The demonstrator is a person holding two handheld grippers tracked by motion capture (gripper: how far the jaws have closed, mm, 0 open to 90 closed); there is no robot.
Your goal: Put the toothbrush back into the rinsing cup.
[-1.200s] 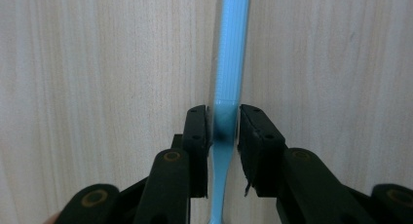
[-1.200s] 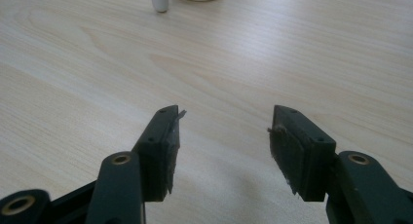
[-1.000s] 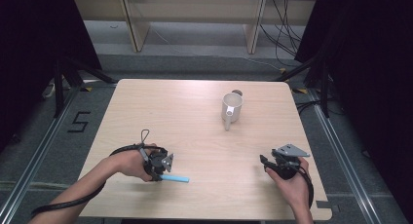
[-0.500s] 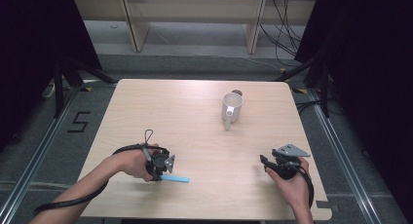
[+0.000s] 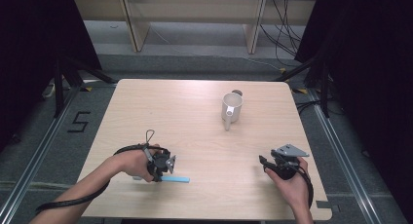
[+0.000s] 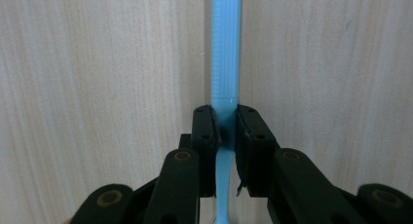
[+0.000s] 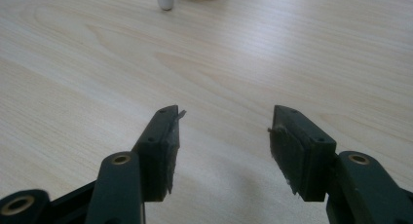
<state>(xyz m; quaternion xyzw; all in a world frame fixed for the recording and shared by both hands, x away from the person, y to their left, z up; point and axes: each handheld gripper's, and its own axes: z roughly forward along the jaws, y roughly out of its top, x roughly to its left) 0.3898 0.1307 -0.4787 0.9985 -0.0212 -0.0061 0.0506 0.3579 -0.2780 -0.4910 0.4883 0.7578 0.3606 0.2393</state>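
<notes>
- The left tongs (image 6: 225, 129) are seen closed on a light blue toothbrush (image 6: 225, 53); the jaws have just been closing, and in the left gripper view both pads are pressed against its narrow handle.
- In the high view the left tongs (image 5: 165, 168) are held low over the near left part of the tabletop (image 5: 195, 117), with the toothbrush (image 5: 175, 178) lying flat on the wood and reaching out to the right of them.
- The right tongs (image 7: 221, 136) are held wide open, and nothing is gripped between the pads; bare wood is seen between them.
- In the high view the right tongs (image 5: 265, 161) are kept near the front right corner, well apart from the left tongs.
- A white mug (image 5: 232, 107) is stood upright on the far right half of the tabletop, well apart from both tongs, its handle turned toward the person.
</notes>
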